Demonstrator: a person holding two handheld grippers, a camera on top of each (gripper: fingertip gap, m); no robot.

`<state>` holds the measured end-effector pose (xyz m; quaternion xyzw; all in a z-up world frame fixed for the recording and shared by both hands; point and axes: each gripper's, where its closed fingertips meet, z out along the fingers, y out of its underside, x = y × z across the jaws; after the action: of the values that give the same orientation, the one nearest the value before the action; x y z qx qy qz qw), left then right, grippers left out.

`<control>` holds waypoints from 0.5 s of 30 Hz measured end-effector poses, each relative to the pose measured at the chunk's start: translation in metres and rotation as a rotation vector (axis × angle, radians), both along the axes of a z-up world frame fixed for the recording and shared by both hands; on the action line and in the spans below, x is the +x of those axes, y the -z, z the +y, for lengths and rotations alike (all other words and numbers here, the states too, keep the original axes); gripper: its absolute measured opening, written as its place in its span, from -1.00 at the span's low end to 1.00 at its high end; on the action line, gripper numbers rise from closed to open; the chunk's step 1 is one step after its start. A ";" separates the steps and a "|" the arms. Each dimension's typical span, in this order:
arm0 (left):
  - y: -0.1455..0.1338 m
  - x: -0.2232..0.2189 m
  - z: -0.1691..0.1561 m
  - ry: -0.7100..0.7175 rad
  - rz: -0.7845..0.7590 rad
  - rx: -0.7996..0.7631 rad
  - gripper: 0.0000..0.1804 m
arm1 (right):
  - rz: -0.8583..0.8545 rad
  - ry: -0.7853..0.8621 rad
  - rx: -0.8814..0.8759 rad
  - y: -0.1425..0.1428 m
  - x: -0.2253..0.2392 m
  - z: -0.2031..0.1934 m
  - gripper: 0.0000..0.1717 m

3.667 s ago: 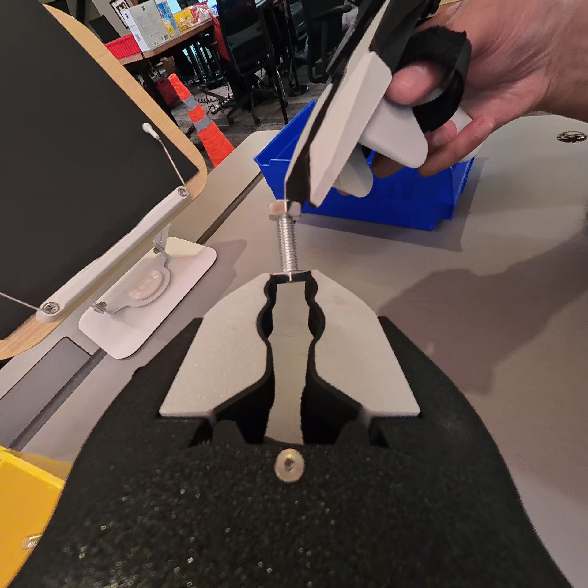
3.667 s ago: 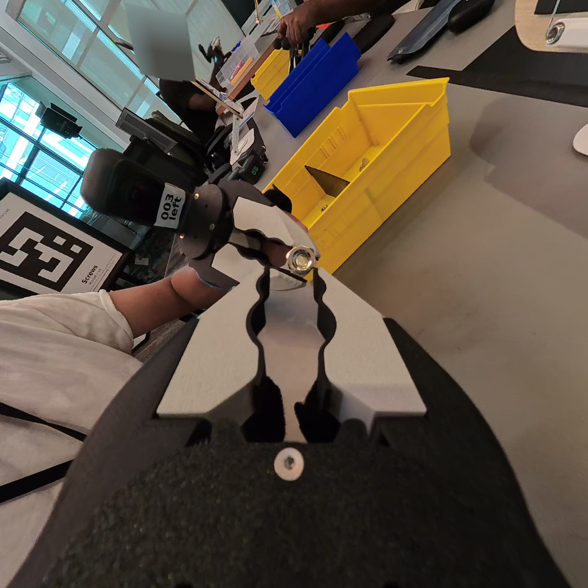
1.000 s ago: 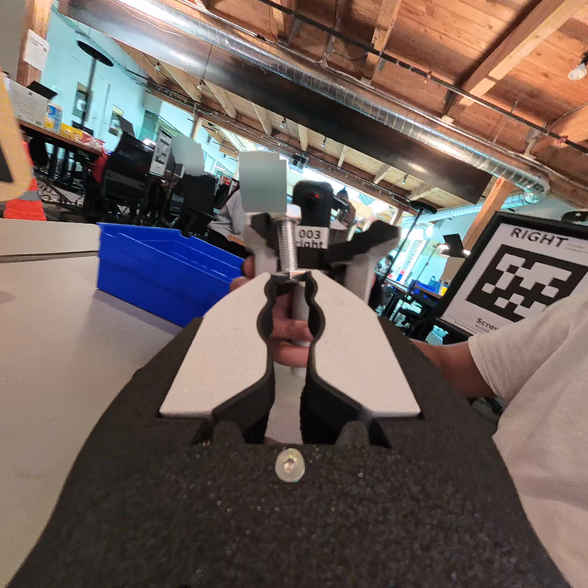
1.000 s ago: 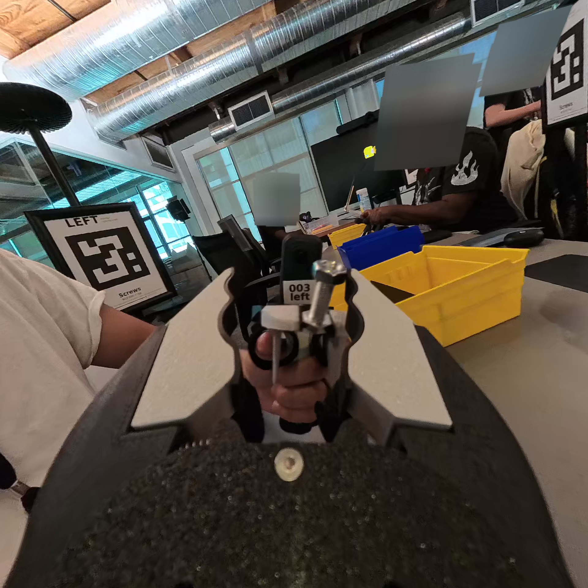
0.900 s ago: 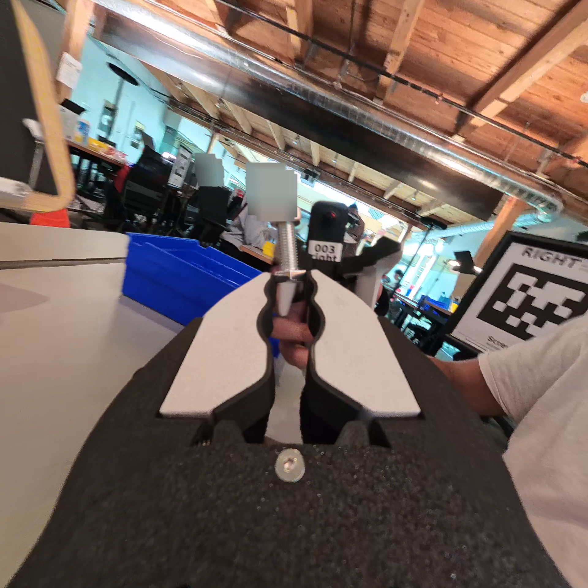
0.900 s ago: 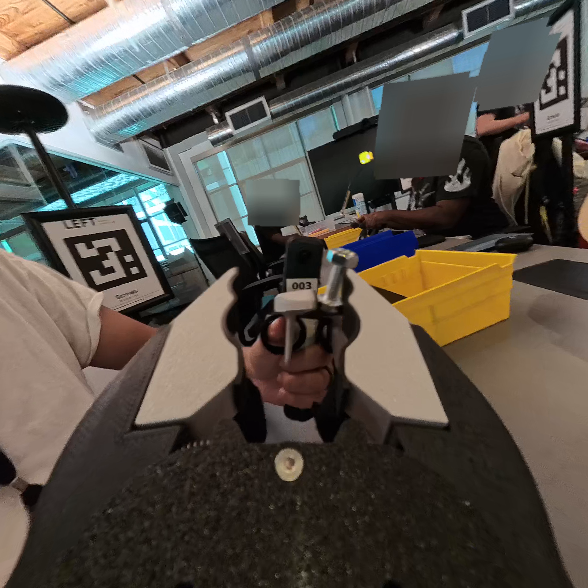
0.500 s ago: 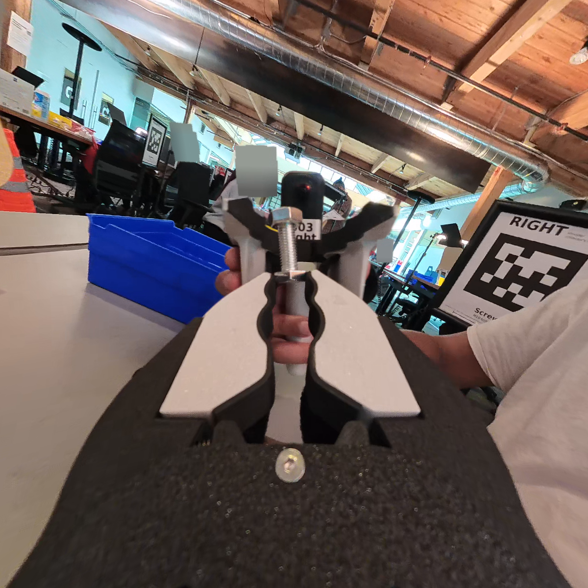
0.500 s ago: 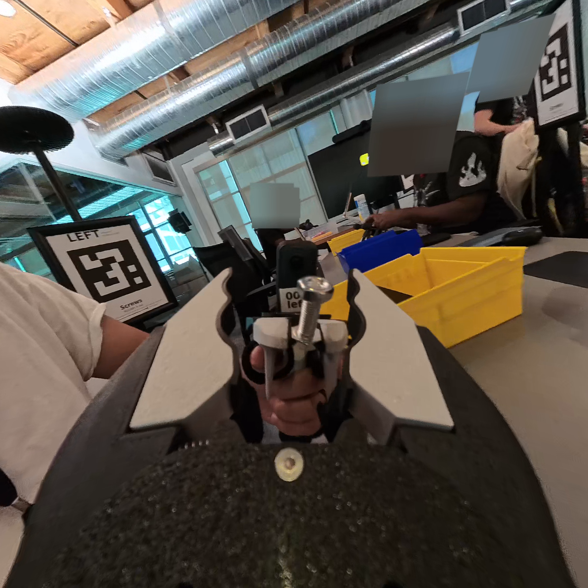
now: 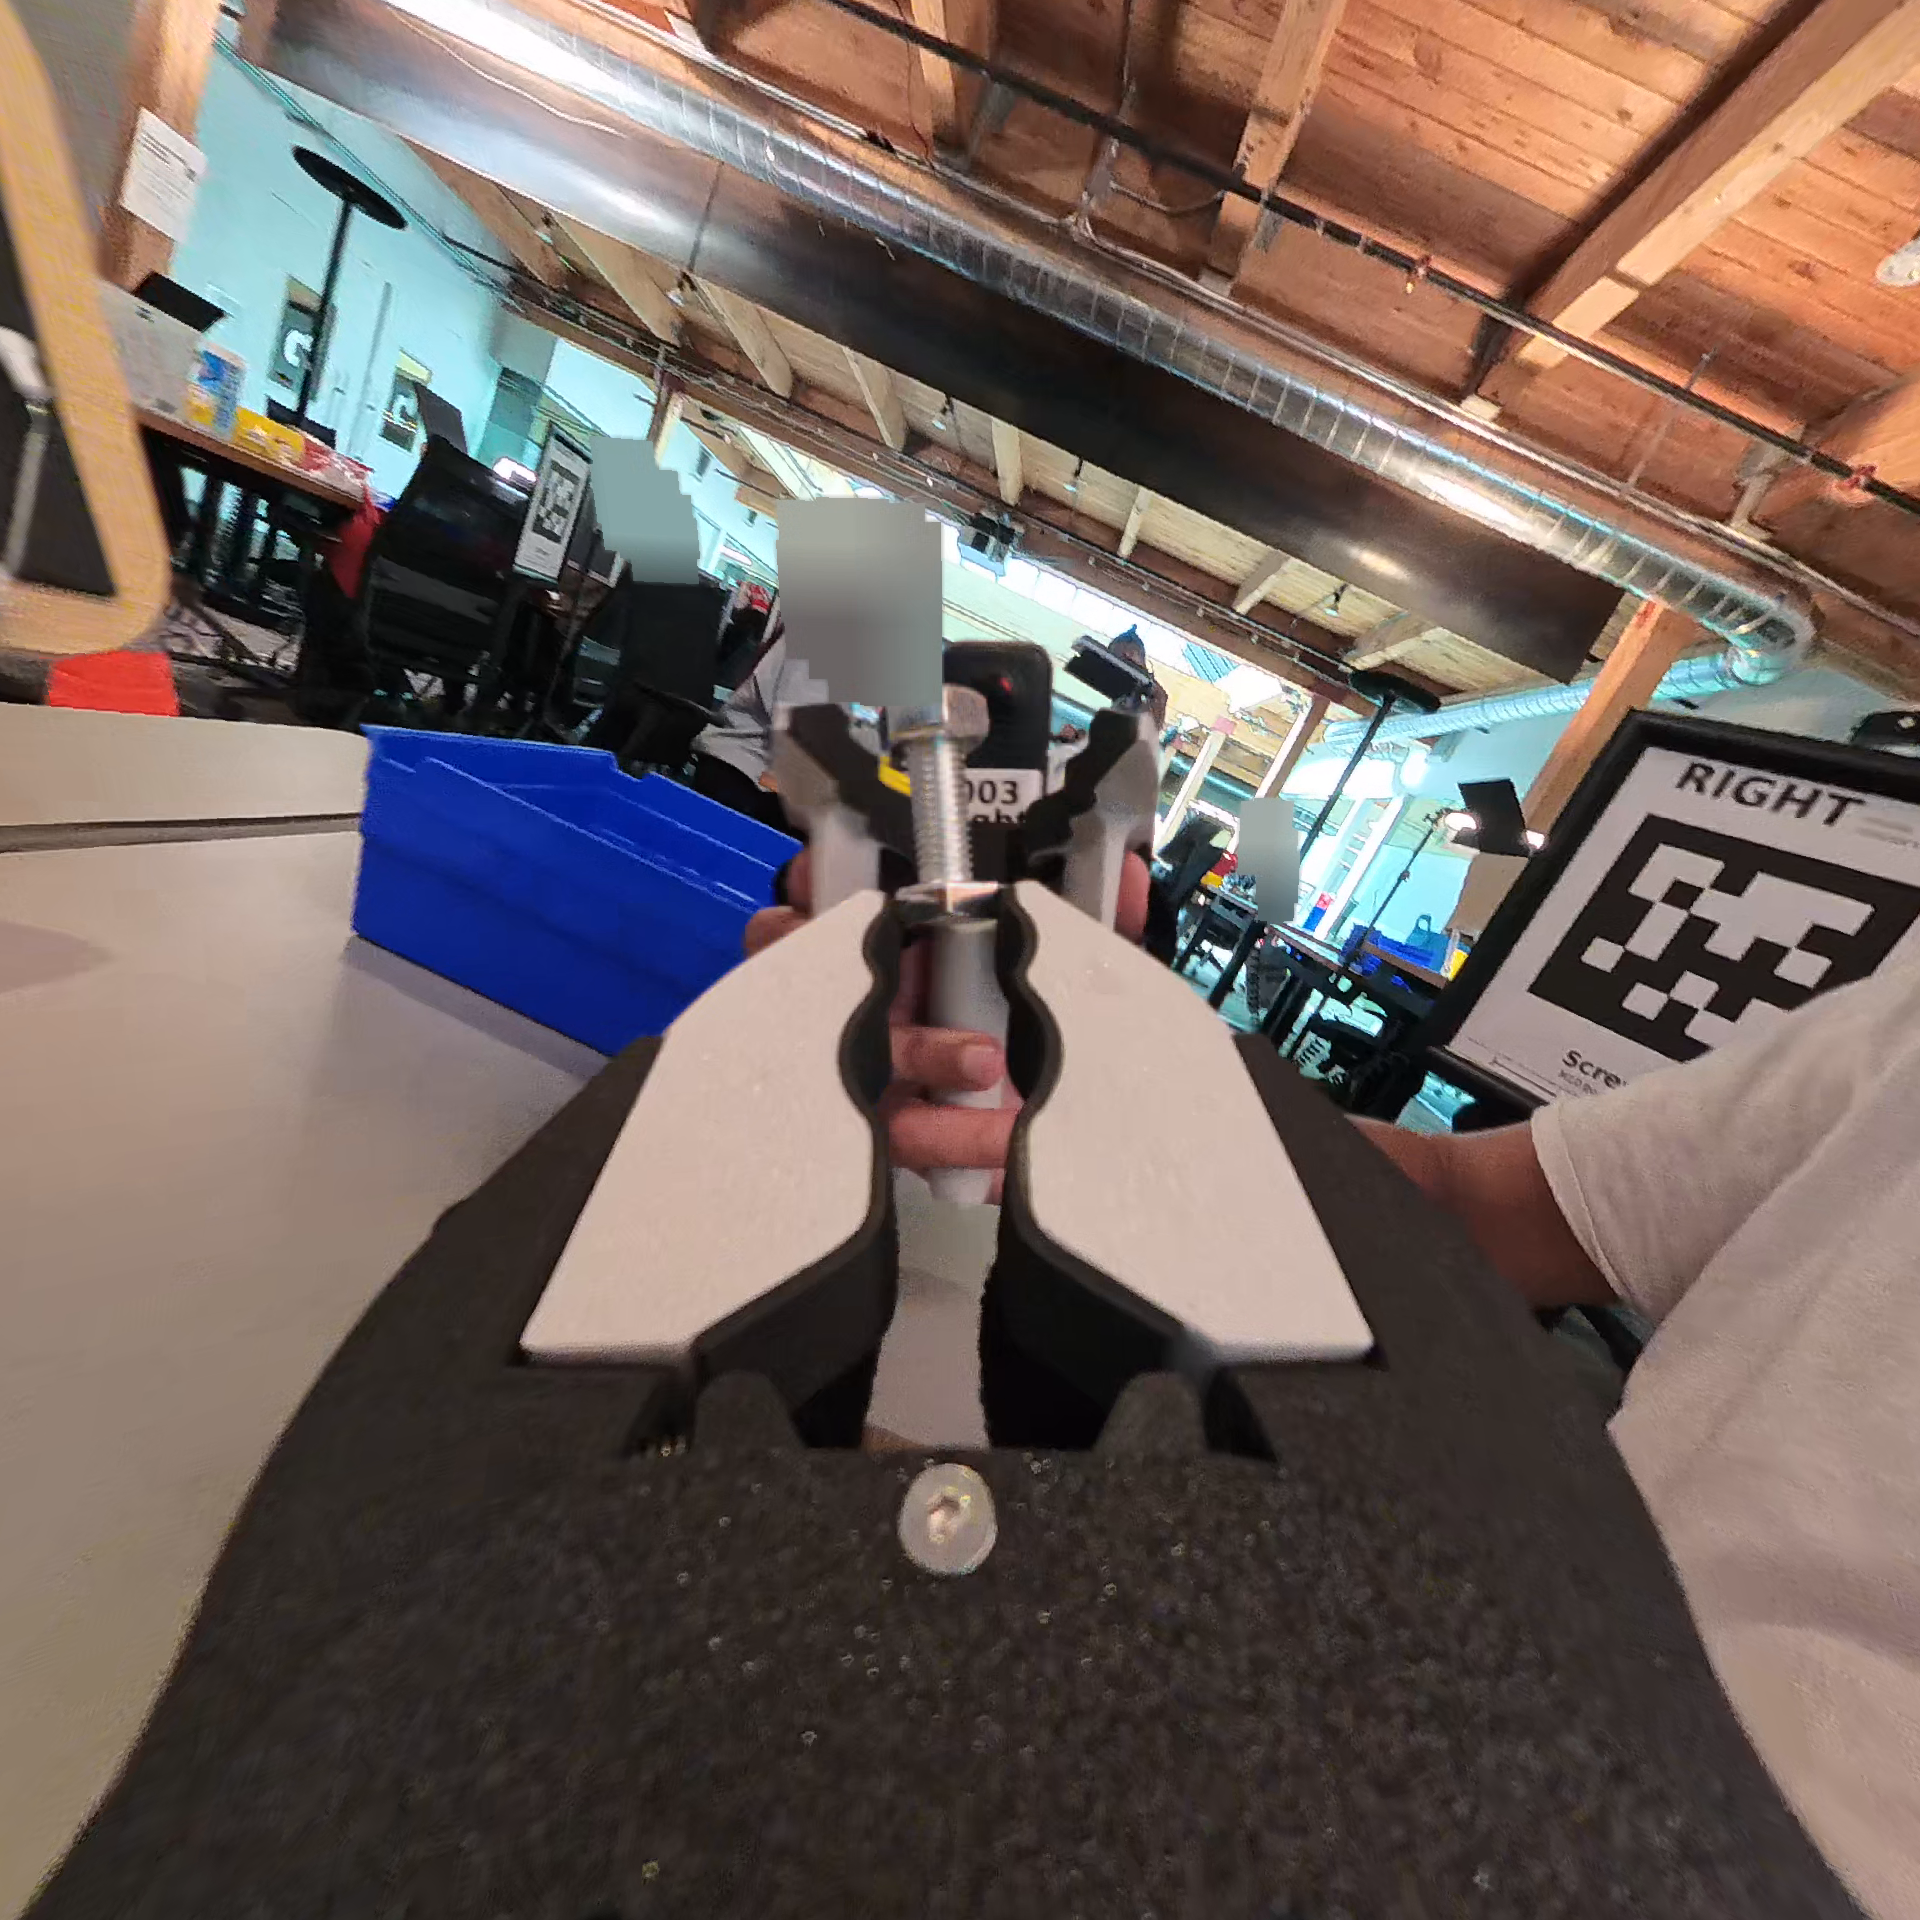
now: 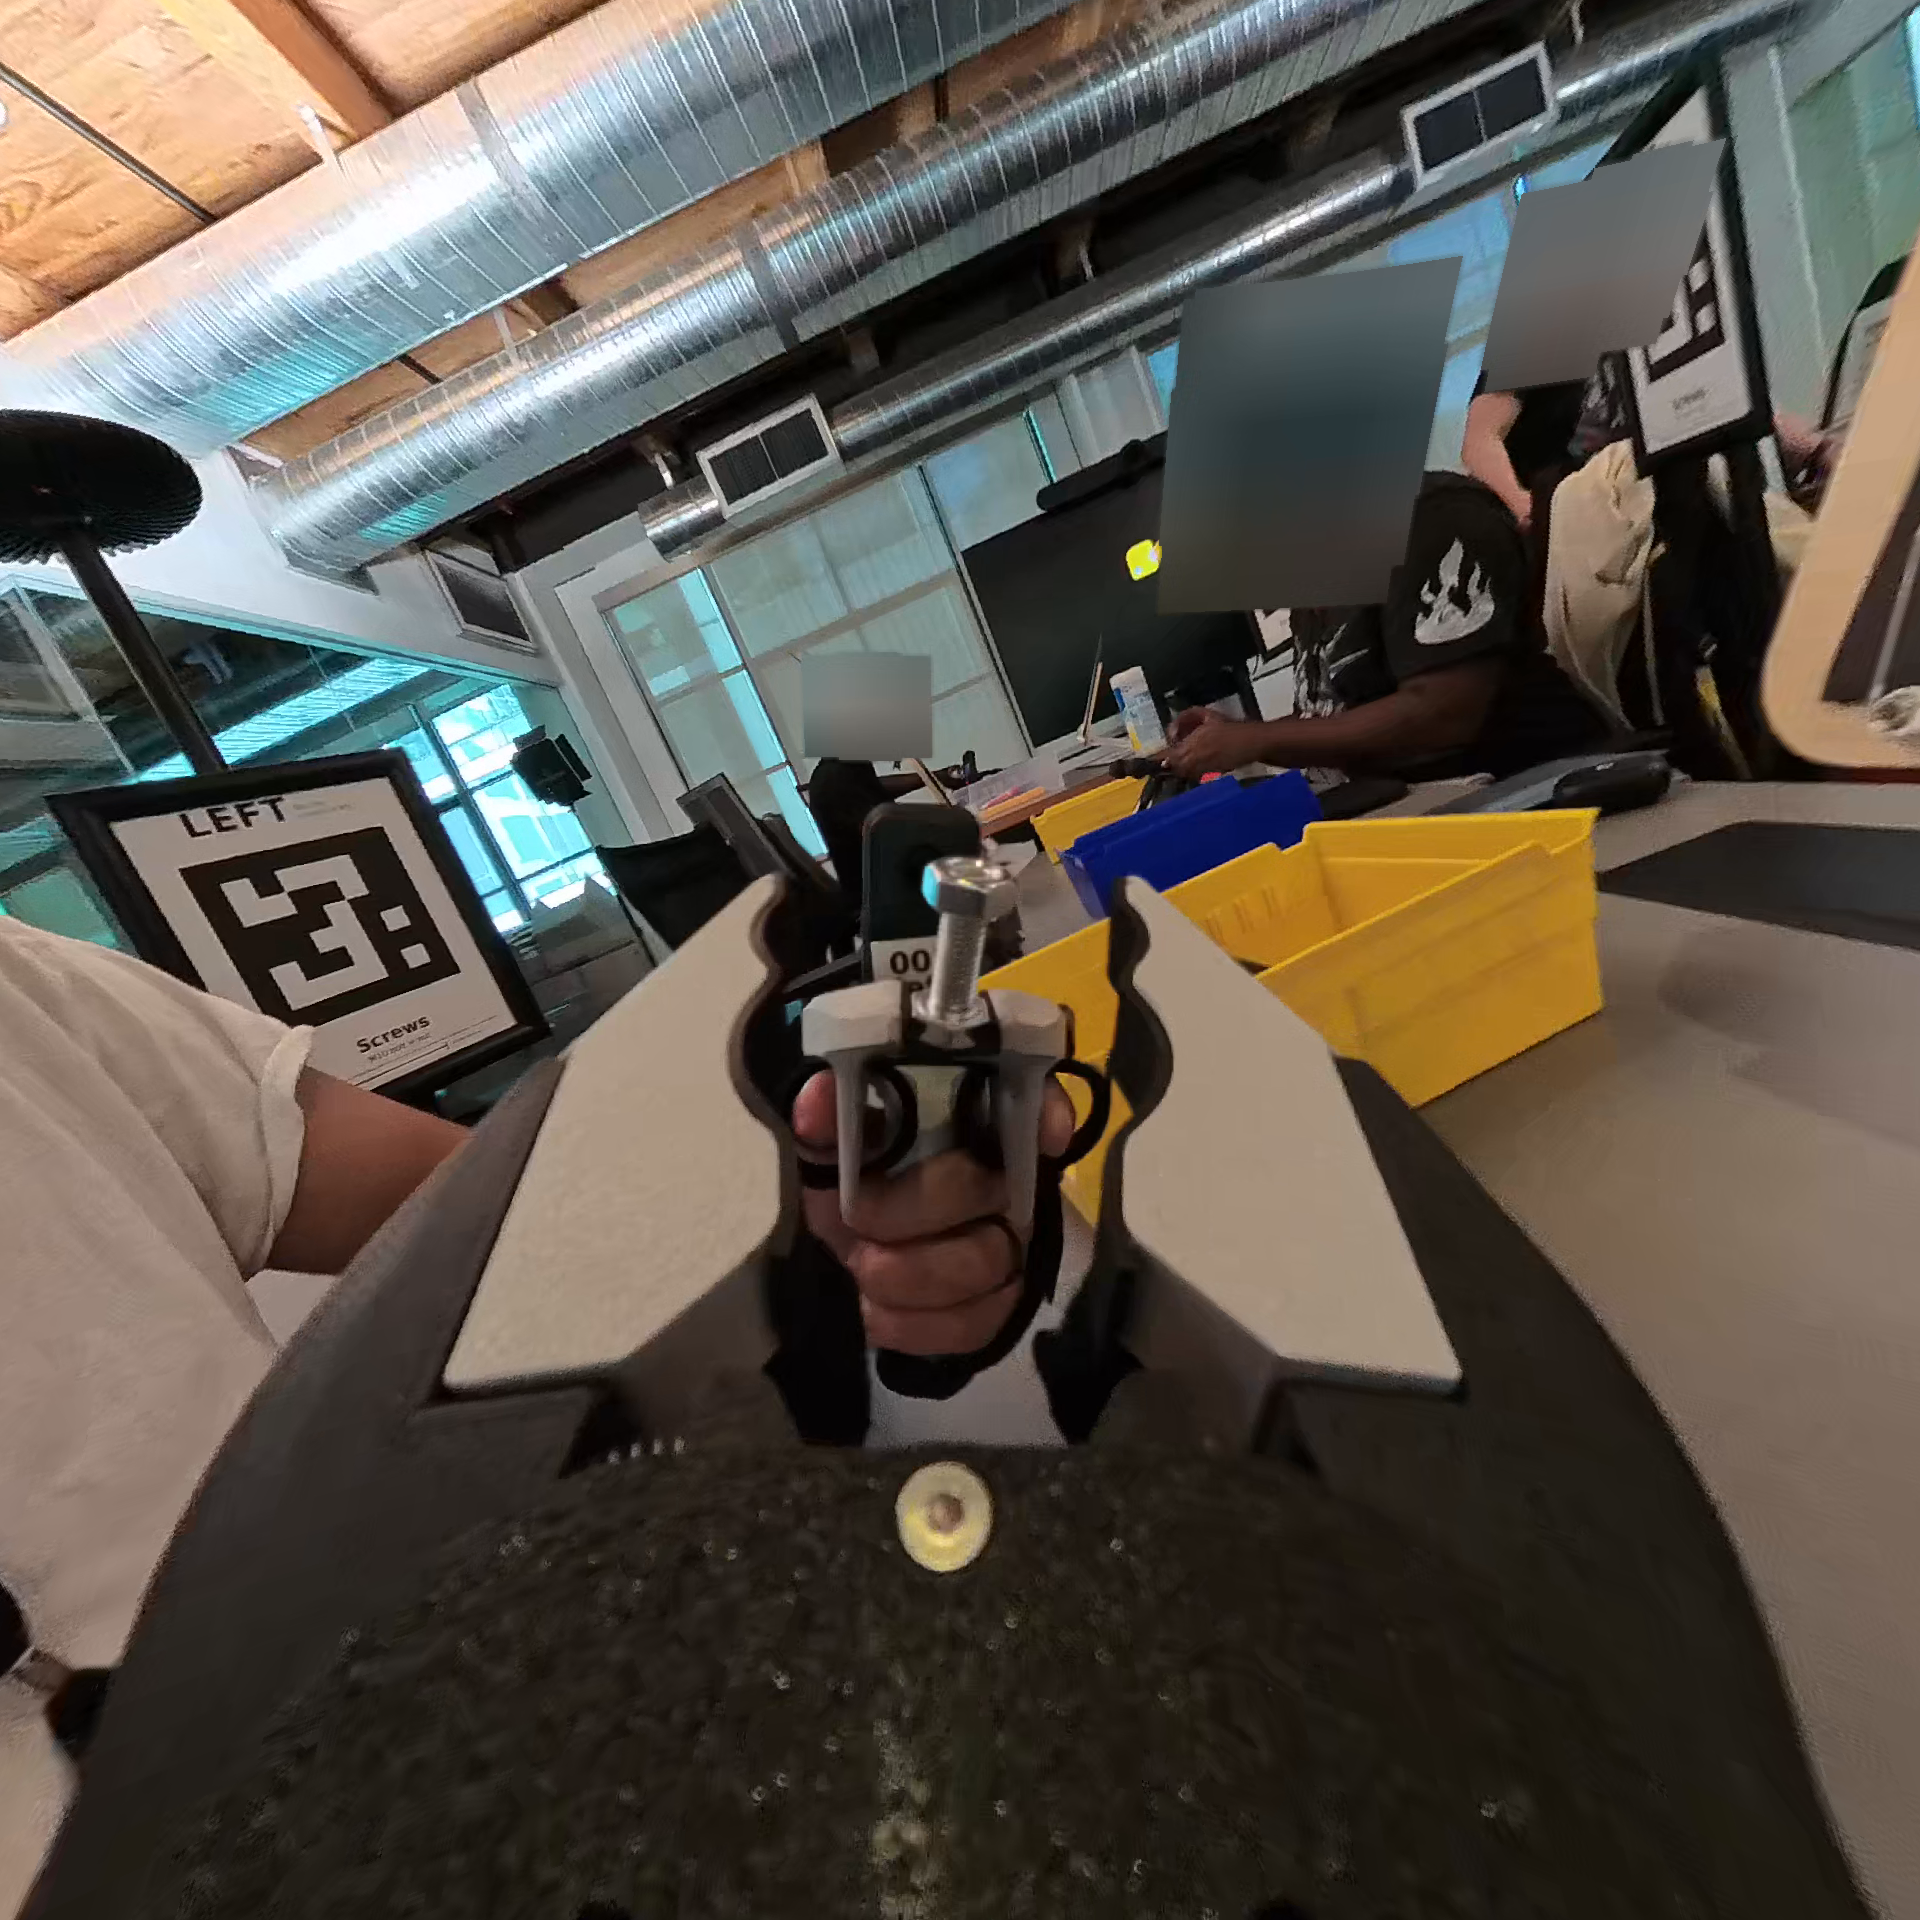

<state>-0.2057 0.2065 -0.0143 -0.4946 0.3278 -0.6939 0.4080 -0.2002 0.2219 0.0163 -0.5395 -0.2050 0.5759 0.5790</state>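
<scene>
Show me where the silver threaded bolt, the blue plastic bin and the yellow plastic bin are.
silver threaded bolt (image 9: pixel 938 800): left wrist view, on its threaded shank.
blue plastic bin (image 9: pixel 540 883): left wrist view, on its side wall.
yellow plastic bin (image 10: pixel 1444 977): right wrist view, on its front wall.

Bolt (image 9: pixel 940 810) — nut (image 9: pixel 948 902) in left gripper (image 9: pixel 948 914)

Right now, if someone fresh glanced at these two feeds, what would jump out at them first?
The silver bolt standing upright, its nut pinched at the tips of the left gripper, with the right gripper open wide, facing it head-on. Next, the bright bins on the grey table: a blue bin left of the bolt in the left wrist view, a yellow bin on the right in the right wrist view.
</scene>
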 end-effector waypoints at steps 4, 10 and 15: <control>0.004 0.013 -0.013 0.043 0.027 0.026 -0.81 | -0.022 -0.065 0.016 0.000 -0.019 -0.011 -0.17; -0.004 0.000 0.007 -0.017 -0.006 0.003 -0.81 | -0.008 -0.069 0.044 -0.009 -0.012 -0.017 -0.19; -0.002 -0.013 0.018 -0.055 -0.010 -0.024 -0.81 | 0.008 -0.066 0.043 -0.011 -0.002 -0.014 -0.31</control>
<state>-0.2184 0.2247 -0.0127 -0.5046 0.3037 -0.6889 0.4226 -0.2021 0.2074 0.0271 -0.5177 -0.2328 0.5921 0.5721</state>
